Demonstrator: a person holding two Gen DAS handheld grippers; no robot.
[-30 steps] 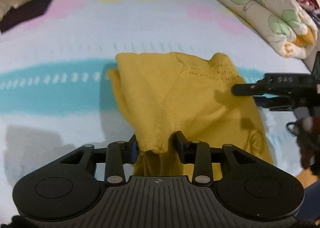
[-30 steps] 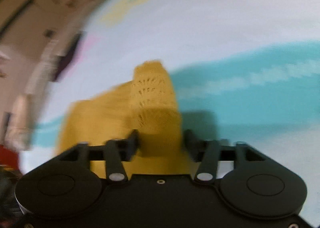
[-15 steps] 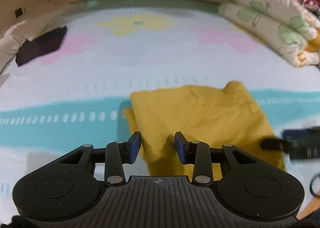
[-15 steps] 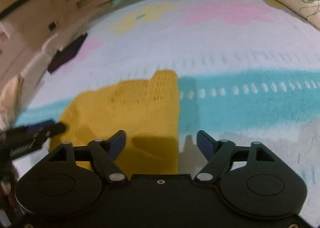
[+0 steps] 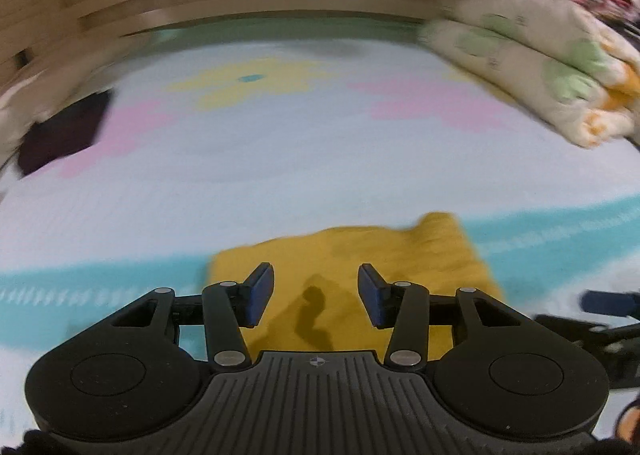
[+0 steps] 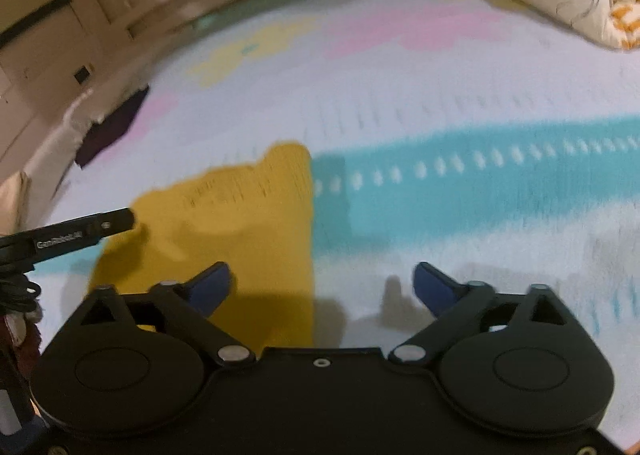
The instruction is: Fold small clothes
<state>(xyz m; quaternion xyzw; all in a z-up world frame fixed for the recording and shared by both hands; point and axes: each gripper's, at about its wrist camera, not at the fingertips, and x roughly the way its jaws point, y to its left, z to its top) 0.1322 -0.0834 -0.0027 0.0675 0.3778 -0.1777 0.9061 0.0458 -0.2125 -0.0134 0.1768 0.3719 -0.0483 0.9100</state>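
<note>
The surface is a bed covered with a pale knitted blanket [image 5: 280, 175] that has a teal stripe, pink patches and a yellow flower pattern; behind it runs a light wooden wall. Nearest to the cameras, the left gripper [image 5: 316, 295] has its jaws apart, they have just been opening, and nothing is clamped between them; the yellow garment [image 5: 360, 255] lies flat on the blanket below and beyond its blue pads. The right gripper [image 6: 322, 287] stands with its jaws wide apart, also just opened, and it holds nothing: its left pad is over the right edge of the yellow garment [image 6: 240, 223], its right pad over bare blanket. In each wrist view the tip of the other gripper shows at the side of the garment. Farther away, a dark cloth [image 5: 64, 131] lies at the left edge of the bed, well apart from the garment. At the far right, a folded floral quilt [image 5: 540, 67] rests near the wall. Nothing lies on the garment.
</note>
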